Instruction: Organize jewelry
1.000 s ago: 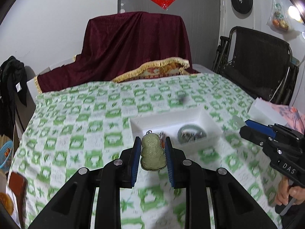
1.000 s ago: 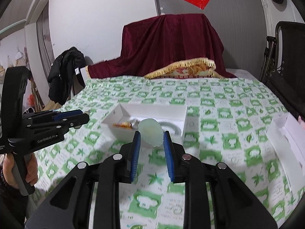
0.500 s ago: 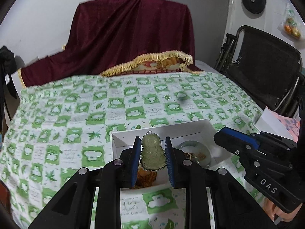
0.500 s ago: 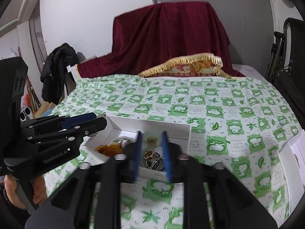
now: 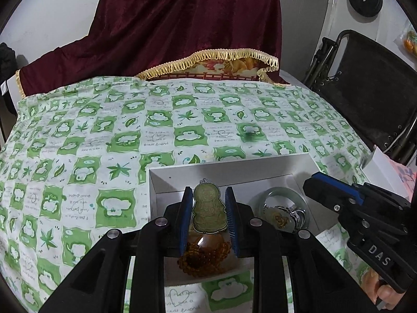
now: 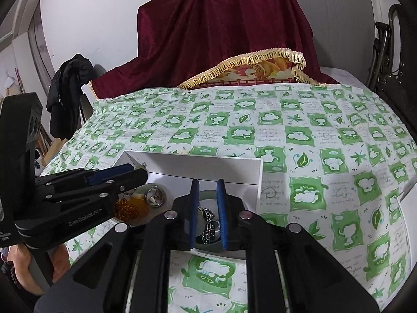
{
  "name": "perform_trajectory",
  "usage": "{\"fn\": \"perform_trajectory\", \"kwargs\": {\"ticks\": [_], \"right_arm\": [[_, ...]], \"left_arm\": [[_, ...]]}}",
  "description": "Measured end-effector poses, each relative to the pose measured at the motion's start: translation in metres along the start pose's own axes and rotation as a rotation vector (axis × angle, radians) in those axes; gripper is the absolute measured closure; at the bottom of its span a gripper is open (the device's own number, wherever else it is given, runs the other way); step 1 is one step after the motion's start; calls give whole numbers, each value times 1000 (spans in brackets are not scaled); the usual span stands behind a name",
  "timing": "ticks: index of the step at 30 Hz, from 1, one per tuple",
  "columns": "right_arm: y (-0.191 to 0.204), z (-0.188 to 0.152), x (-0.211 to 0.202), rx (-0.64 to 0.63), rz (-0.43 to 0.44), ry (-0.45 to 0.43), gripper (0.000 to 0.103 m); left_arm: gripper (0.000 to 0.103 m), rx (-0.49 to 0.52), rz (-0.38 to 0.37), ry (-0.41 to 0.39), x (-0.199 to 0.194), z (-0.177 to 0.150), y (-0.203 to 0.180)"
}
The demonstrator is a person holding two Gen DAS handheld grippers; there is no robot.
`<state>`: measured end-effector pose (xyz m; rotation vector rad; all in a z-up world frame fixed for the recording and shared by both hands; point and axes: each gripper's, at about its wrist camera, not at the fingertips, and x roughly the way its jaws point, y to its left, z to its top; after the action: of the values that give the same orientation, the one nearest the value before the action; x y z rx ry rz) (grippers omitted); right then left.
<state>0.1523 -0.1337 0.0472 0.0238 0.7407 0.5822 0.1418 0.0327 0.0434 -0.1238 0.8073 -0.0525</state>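
My left gripper is shut on a green carved jade pendant, held upright over the near left part of a white box. Amber beads lie in the box just under it. A jade bangle and a pale disc sit further right. In the left wrist view my right gripper reaches in from the right over the bangle. In the right wrist view my right gripper is shut to a narrow gap with nothing in it, above the bangle and a silver chain. My left gripper comes in from the left.
The green and white checked cloth covers the table. A maroon draped object stands at the back and a black folding chair at the right. A white lid lies right of the box. A black jacket hangs at the left.
Both grippers came forward and down over the white box. The pale green disc is gone from the right gripper, whose jaws have narrowed. The left gripper still holds the pendant.
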Motion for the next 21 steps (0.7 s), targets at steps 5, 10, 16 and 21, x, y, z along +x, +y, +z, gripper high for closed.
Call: {"fn": "perform_trajectory", "kwargs": {"ticks": [5,10,16,21], "right_arm": [[-1,1,-3,8,6,-12,90],[-1,0,-3,14,10,-11,90],[-4,-2,-10,36,15,-33,90],[-9,-2,-17,59,21,-59,90]], "left_arm": [[58,-10,25,-9,2,2,2],[55,-20,13,-26,-4,2,3],[34,-58,3,-72,-20,2,9],[28,-83,10,-115,-35,3,15]]}}
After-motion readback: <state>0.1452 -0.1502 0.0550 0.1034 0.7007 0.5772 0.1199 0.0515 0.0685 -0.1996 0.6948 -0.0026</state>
